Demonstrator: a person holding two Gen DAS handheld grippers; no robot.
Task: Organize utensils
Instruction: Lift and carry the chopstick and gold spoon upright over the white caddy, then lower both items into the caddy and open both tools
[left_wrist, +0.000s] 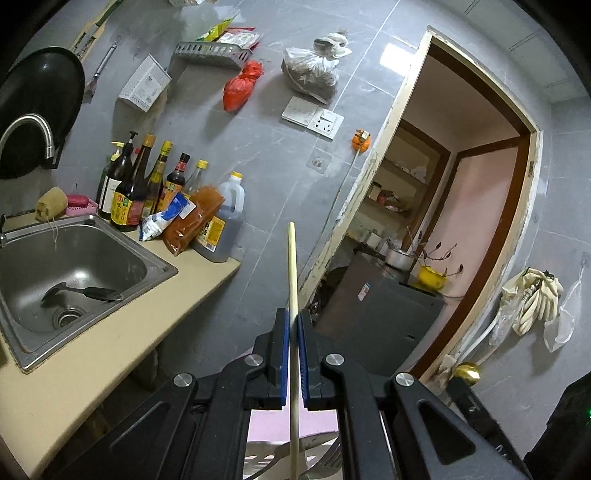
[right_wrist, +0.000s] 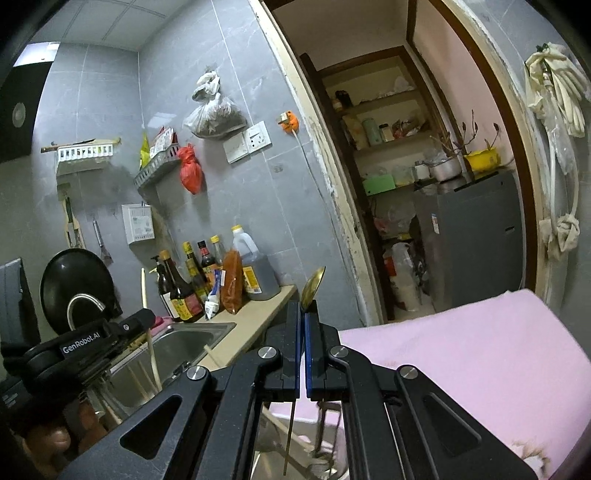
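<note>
Left wrist, sink (left_wrist: 155, 275) holding dark spatula (left_wrist: 79, 293), strainer (left_wrist: 66, 317)

You have two grippers (left gripper (left_wrist: 294, 325), right gripper (right_wrist: 304, 325)), one chopstick (left_wrist: 292, 266), one gold spoon (right_wrist: 313, 286), perhaps seven bottles (left_wrist: 127, 192).

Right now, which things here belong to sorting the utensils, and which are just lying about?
Part of the job:
- chopstick, clamped in the left gripper
- gold spoon, clamped in the right gripper
- dark utensil lying in the sink

Just lying about:
- sauce bottles
- red bag
- rubber gloves
- pink cloth
</note>
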